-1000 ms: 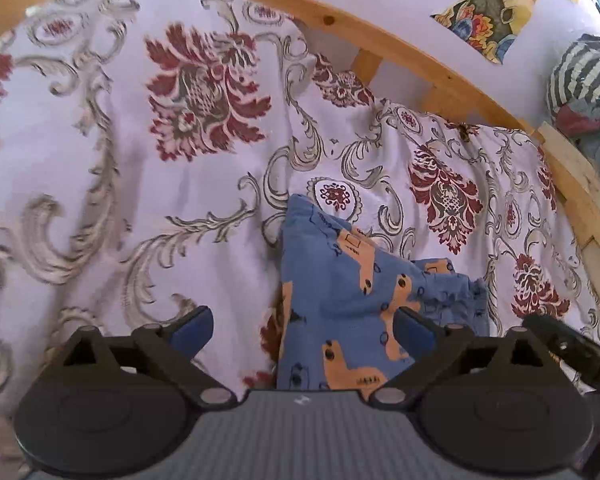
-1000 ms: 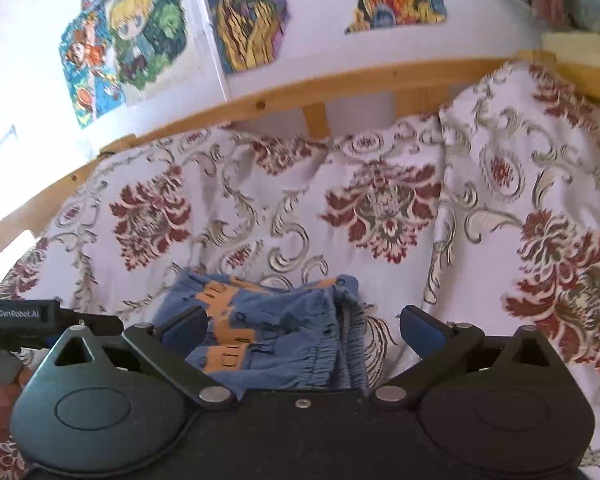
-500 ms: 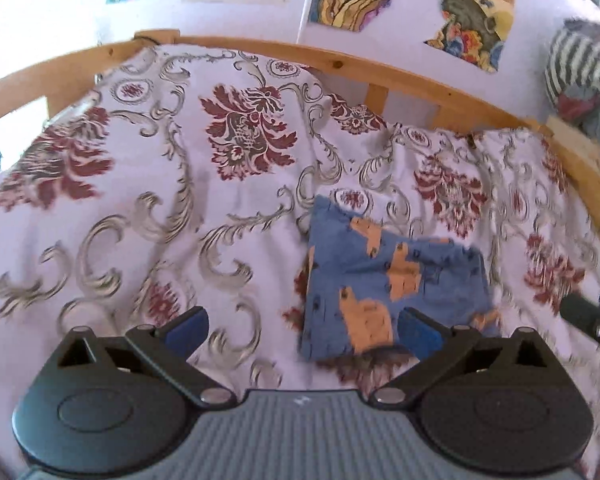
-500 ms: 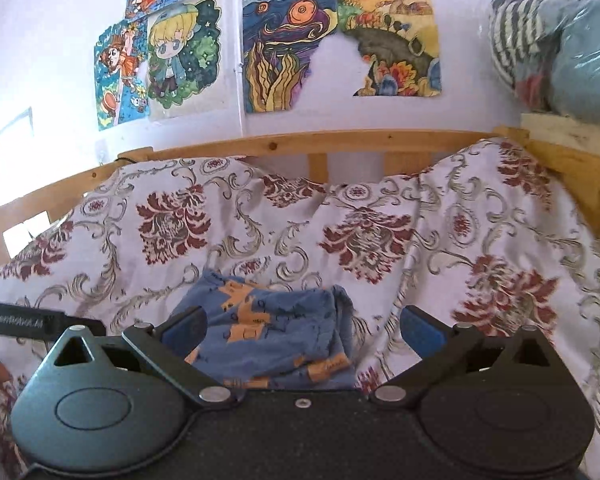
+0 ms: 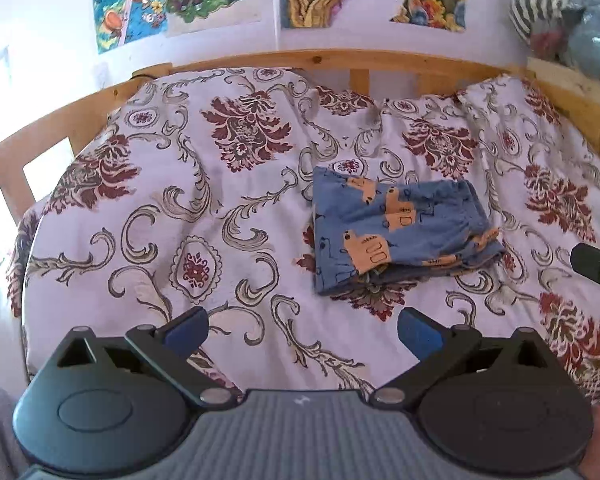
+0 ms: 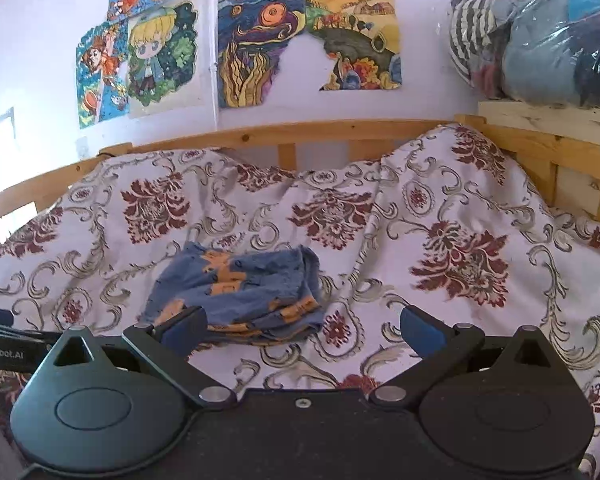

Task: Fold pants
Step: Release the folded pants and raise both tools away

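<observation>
left wrist view: the pants (image 5: 400, 232) are seen lying folded into a compact blue bundle on the bedspread (image 5: 188, 208), ahead of the left claw (image 5: 302, 330) and off toward its right finger, well clear of both blue pads. the long axis of the bundle runs across the line of the fingers, its layered open edge turned toward the claw. the left claw is spread wide and nothing is held in it. in the right wrist view the pants (image 6: 240, 292) are found ahead of the right claw (image 6: 302, 330) and toward its left finger, whose pad overlaps the near corner of the bundle in the picture; whether cloth is touched there cannot be told. the right claw is likewise spread wide and empty. the right claw is judged the nearer of the two, and the fold looks complete or nearly so, so any coming move is judged to be a small tidy of the near edge or none.

the layers inside the bundle are hidden, so the number of folds cannot be made out. the near bedspread is cut off by both claw bodies. only a dark corner of the other claw is shown at the edge of each view.
</observation>
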Motion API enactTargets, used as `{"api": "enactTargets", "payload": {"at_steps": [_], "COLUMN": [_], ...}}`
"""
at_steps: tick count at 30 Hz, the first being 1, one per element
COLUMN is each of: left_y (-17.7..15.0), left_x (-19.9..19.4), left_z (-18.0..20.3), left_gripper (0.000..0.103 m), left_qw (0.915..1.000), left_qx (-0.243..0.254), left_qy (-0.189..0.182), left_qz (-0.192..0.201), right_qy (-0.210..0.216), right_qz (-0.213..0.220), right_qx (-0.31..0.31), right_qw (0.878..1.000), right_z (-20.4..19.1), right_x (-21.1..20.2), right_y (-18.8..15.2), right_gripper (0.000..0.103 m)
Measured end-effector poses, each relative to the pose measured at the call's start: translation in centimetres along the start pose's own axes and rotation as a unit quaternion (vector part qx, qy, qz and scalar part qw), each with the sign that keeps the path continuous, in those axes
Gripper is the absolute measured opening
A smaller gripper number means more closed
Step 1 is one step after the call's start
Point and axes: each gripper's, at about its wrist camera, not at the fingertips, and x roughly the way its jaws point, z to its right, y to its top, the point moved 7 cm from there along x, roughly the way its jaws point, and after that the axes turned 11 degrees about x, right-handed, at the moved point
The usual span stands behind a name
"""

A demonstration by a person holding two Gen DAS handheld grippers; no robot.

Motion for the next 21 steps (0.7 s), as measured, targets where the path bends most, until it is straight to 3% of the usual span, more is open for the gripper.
{"api": "enactTargets", "payload": {"at_steps": [21], "left_y": [-0.41], "left_x": [0.72], "left_z": [-0.57], "left_gripper": [0.103], "left_qw": [0.9998], "left_qx": [-0.016], "left_qy": [-0.004], "left_qz": [-0.015], "right_qy": [0.000], "right_qz": [-0.017], "right_qx": [0.009], "right_qw": [1.000], "right_z": [0.63], "right_x": [0.42], "right_y": [-0.72], "right_gripper": [0.102]}}
